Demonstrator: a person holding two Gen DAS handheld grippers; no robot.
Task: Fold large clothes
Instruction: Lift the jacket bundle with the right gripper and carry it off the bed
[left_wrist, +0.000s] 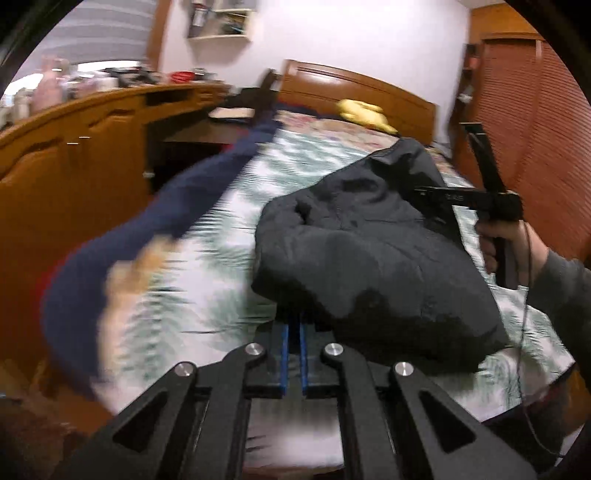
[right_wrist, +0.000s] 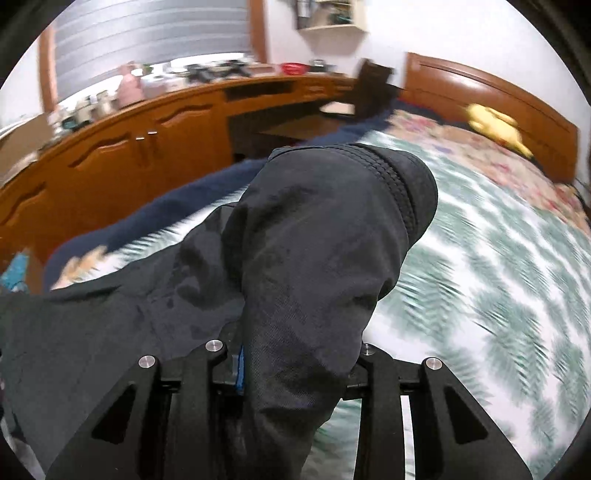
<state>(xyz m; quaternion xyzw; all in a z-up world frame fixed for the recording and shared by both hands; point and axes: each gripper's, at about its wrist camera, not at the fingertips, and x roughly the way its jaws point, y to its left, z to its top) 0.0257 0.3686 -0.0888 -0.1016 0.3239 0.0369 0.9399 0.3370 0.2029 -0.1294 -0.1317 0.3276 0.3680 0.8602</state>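
Your left gripper (left_wrist: 293, 328): bottom centre of the left wrist view, its blue pads nearly together, clenched on the lower edge of the black garment (left_wrist: 373, 251).
Your right gripper (right_wrist: 295, 354): bottom centre of the right wrist view, draped over by the black cloth (right_wrist: 314, 258); one blue pad (right_wrist: 241, 363) shows beside the fabric, and you appear to be grasping the garment, though the cloth hides the fingertips.
Bed (left_wrist: 221, 236): fills the middle of both views, covered by a white sheet with green leaf print; motion blur smears the pattern.
Black garment: bunched in the centre right of the left wrist view, lifted above the bed; in the right wrist view a ribbed cuff (right_wrist: 399, 184) sits at its upper end.
Blue blanket (left_wrist: 155, 229): runs along the left edge of the bed, from lower left toward upper centre.
Wooden cabinets (right_wrist: 140, 155): left side of both views, cluttered on top.
Headboard (right_wrist: 491, 96): upper right of the right wrist view.
Your right hand (left_wrist: 509, 240): right edge of the left wrist view, gripping the other gripper's black handle beside the garment.
Yellow item (right_wrist: 495, 125): near the headboard, too blurred to identify.
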